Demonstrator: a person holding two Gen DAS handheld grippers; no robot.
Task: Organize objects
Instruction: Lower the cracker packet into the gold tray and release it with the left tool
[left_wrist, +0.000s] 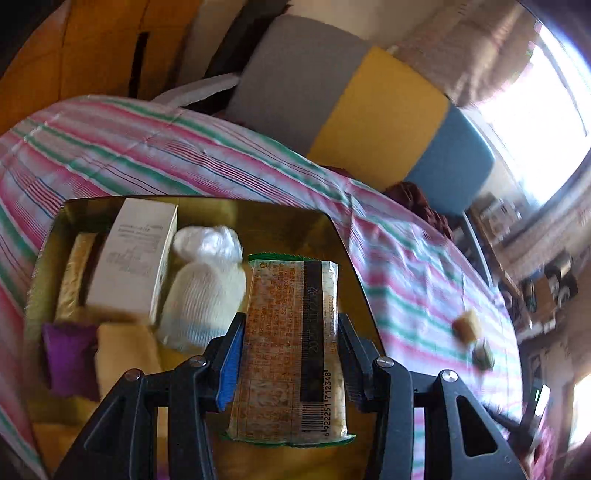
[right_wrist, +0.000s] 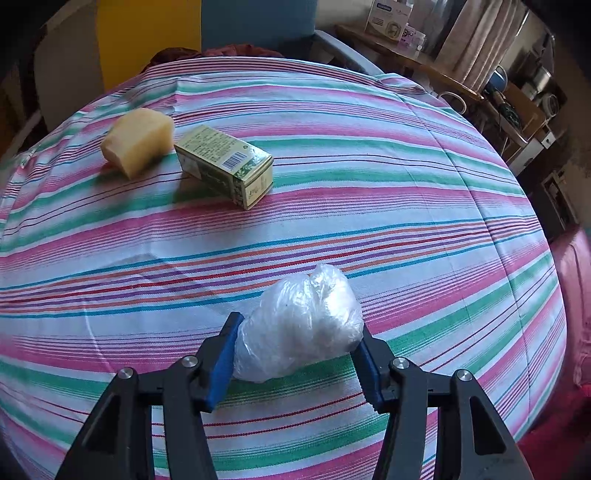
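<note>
In the left wrist view my left gripper (left_wrist: 291, 325) is shut on an orange snack packet (left_wrist: 291, 343) with a barcode, held over a gold tray (left_wrist: 280, 221). In the tray lie a white box (left_wrist: 135, 258), a white knitted bundle (left_wrist: 203, 295), a clear plastic bag (left_wrist: 208, 240), a purple packet (left_wrist: 70, 354) and yellow items. In the right wrist view my right gripper (right_wrist: 299, 339) is shut on a clear plastic-wrapped white bundle (right_wrist: 303, 325) resting on the striped tablecloth (right_wrist: 406, 206). A yellow block (right_wrist: 138, 140) and a green box (right_wrist: 225, 164) lie farther off.
The yellow block (left_wrist: 467, 326) and green box (left_wrist: 484, 354) also show at the right of the left wrist view. A grey, yellow and blue cushion (left_wrist: 369, 110) stands behind the table. A cluttered wooden shelf (right_wrist: 491, 92) and red fabric (right_wrist: 572, 295) are at the right.
</note>
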